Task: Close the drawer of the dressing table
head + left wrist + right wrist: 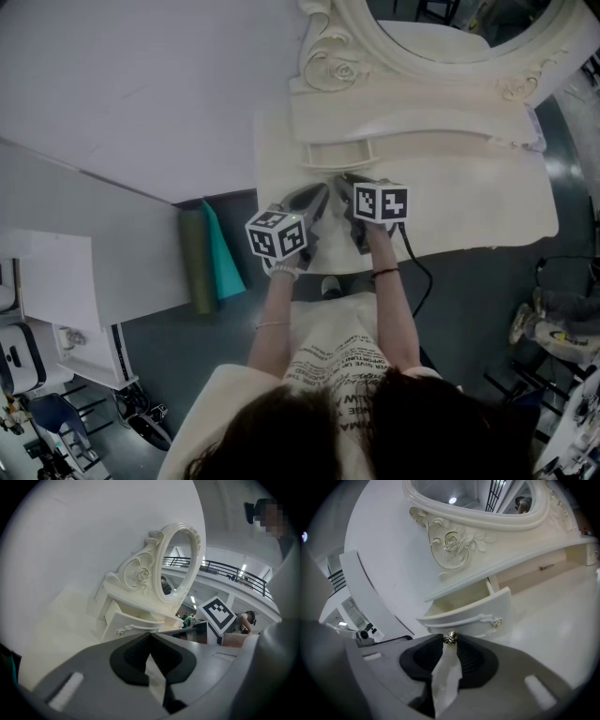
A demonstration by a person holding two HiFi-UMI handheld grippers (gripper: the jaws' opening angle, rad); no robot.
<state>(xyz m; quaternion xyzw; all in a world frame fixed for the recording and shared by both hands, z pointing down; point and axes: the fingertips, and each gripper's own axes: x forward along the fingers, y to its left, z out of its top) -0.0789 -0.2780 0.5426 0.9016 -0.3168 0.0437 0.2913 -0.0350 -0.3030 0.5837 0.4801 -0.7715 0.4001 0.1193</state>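
Note:
The cream dressing table has a small curved drawer standing pulled out under the mirror. In the right gripper view the drawer is just ahead. My right gripper has its fingertips pinched on the small metal knob of the drawer's front. In the head view the right gripper reaches the drawer front. My left gripper hovers beside it, a little short of the drawer. Its jaws meet at the tips with nothing between them.
An oval mirror in a carved frame stands behind the drawer. A second drawer to the right is flush with the table. A green roll and a teal sheet lie on the floor at the left, next to a white panel.

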